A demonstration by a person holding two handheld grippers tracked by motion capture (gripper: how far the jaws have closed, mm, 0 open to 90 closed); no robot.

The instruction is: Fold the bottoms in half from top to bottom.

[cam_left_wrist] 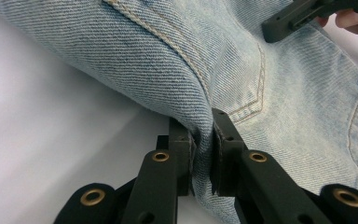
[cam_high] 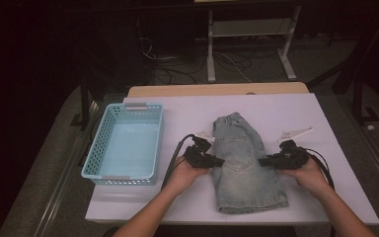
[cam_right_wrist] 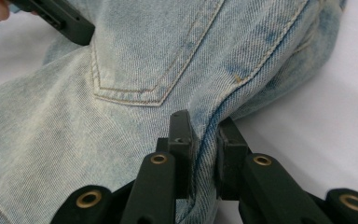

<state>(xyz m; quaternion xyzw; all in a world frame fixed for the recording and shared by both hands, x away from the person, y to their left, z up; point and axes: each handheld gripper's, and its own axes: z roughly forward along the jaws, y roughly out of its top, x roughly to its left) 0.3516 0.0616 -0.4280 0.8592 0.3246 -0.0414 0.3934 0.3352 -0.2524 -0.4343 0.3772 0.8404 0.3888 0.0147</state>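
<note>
Light blue denim shorts (cam_high: 242,163) lie folded lengthwise on the white table (cam_high: 286,111), waistband at the far end. My left gripper (cam_high: 219,161) is shut on the shorts' left edge at mid length; in the left gripper view its jaws pinch a fold of denim (cam_left_wrist: 204,140). My right gripper (cam_high: 262,162) is shut on the right edge opposite; the right gripper view has the side seam (cam_right_wrist: 205,140) clamped between its jaws. Each gripper view shows the other gripper's black jaw at the far side of the shorts (cam_left_wrist: 289,18) (cam_right_wrist: 65,21), near the back pocket (cam_right_wrist: 135,70).
A light blue plastic basket (cam_high: 98,153), with nothing in it, stands on the table's left side. Bare white tabletop lies beyond the shorts and to their right. Past the table's far edge are a white metal stand (cam_high: 249,34) and cables on the floor.
</note>
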